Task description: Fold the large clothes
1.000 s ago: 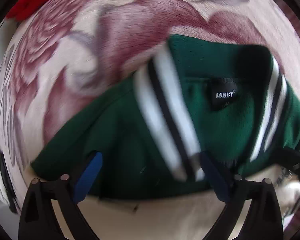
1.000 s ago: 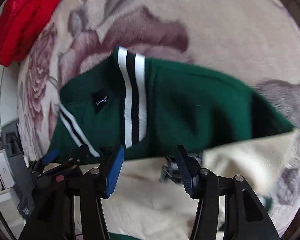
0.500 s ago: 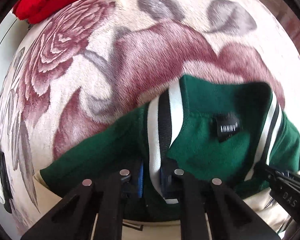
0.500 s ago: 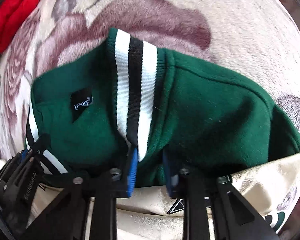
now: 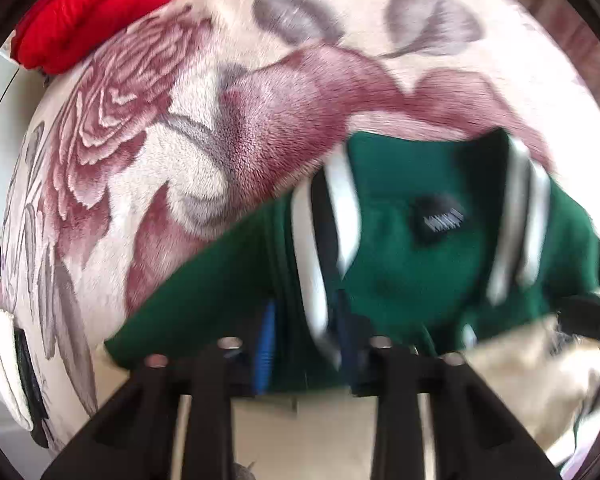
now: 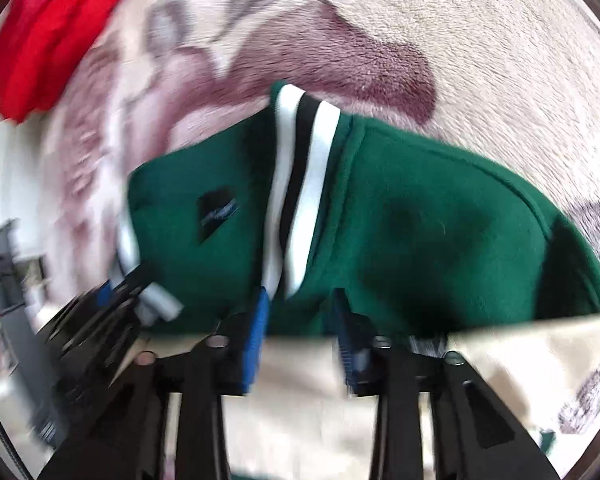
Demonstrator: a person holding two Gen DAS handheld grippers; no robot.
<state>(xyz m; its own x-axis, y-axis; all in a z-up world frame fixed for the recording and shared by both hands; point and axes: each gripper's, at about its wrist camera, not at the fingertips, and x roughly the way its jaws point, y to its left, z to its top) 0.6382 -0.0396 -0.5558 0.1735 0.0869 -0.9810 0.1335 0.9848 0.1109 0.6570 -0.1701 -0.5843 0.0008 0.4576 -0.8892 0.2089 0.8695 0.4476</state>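
A green jacket (image 5: 412, 256) with a white-and-black striped collar and cream sleeves lies on a flowered blanket. My left gripper (image 5: 304, 340) has its blue pads either side of the left collar stripe (image 5: 312, 248), jaws slightly apart with cloth between them. My right gripper (image 6: 300, 328) stands at the right collar stripe (image 6: 296, 200), its pads a little apart around the green cloth. The jacket also shows in the right wrist view (image 6: 428, 232). Each gripper appears at the edge of the other's view. Both views are blurred.
The flowered blanket (image 5: 204, 128) covers the surface. A red garment (image 5: 92, 4) lies at the far left edge, also in the right wrist view (image 6: 48, 40). A cream sleeve (image 6: 500, 364) lies in front of the right gripper. Furniture shows at the left edge.
Both grippers closed onto the collar stripes half a second ago. Now both sets of jaws have parted somewhat, and the views have shifted with motion blur.
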